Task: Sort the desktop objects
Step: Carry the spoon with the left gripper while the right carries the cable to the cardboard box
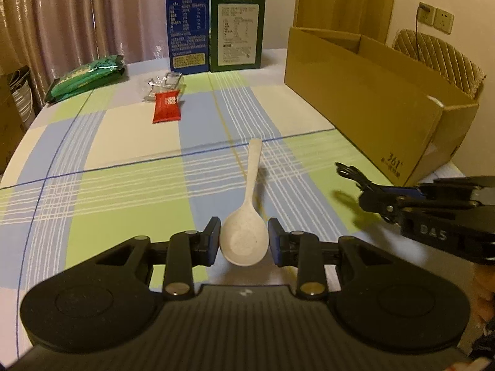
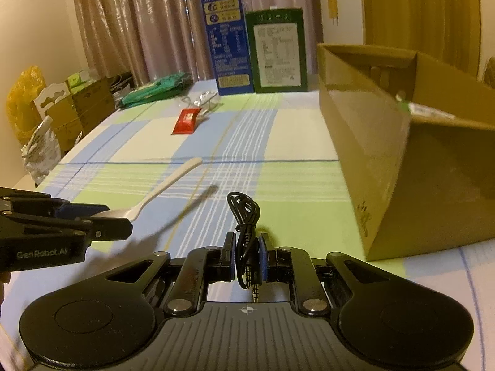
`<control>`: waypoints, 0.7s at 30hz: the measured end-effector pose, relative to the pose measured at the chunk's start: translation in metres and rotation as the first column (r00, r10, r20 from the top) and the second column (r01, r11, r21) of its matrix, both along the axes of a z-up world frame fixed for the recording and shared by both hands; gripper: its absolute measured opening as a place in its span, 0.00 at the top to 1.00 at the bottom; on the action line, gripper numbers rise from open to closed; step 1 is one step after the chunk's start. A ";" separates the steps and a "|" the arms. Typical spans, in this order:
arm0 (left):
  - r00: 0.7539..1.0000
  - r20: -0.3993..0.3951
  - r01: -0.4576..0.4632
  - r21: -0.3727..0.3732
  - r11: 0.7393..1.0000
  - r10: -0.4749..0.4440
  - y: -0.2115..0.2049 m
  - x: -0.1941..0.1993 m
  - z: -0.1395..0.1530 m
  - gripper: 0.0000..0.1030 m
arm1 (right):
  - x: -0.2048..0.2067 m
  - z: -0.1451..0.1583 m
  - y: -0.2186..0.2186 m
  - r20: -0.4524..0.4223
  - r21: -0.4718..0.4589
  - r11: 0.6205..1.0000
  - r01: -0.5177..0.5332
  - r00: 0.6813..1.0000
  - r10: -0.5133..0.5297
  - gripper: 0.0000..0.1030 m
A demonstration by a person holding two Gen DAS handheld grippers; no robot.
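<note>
My left gripper (image 1: 244, 241) is shut on the bowl of a white spoon (image 1: 247, 216) and holds it above the checked tablecloth, handle pointing away. It also shows in the right wrist view (image 2: 161, 190), held by the left gripper (image 2: 105, 219). My right gripper (image 2: 246, 255) is shut on a coiled black audio cable (image 2: 246, 222), jack plug hanging down. The cable also shows in the left wrist view (image 1: 355, 174), at the tip of the right gripper (image 1: 371, 198). An open cardboard box (image 2: 386, 142) stands at the right.
A red sachet (image 1: 167, 106), clear plastic wrappers (image 1: 164, 85) and a green packet (image 1: 86, 77) lie at the far side of the table (image 1: 123, 154). A blue carton (image 1: 187, 21) and a green carton (image 1: 236, 29) stand at the back. A chair (image 1: 442, 58) is behind the box.
</note>
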State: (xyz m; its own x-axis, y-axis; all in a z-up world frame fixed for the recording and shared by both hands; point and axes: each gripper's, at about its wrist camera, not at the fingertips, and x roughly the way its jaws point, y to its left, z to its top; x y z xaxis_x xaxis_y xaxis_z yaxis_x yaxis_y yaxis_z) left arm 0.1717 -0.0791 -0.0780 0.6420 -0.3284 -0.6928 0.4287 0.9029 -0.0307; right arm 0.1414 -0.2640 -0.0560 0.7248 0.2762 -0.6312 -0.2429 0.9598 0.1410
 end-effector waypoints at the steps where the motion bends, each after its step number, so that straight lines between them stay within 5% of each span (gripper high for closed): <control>1: 1.000 -0.001 -0.004 -0.014 1.000 0.004 0.000 0.000 0.003 0.74 | -0.002 0.003 -0.001 0.003 0.001 1.000 0.006 1.000 -0.006 0.89; 21: 1.000 0.024 -0.011 -0.136 0.991 0.015 -0.051 -0.027 0.081 0.74 | -0.040 0.115 -0.056 0.165 -0.023 0.994 0.107 0.981 -0.102 0.89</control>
State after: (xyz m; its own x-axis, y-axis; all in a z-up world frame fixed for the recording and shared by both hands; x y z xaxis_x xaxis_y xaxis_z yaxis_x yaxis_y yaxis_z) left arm 0.1452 -0.1298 0.0026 0.6636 -0.4098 -0.6259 0.4192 0.8966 -0.1426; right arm 0.1010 -0.3200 0.0588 0.8427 0.1750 -0.5091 -0.1582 0.9844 0.0764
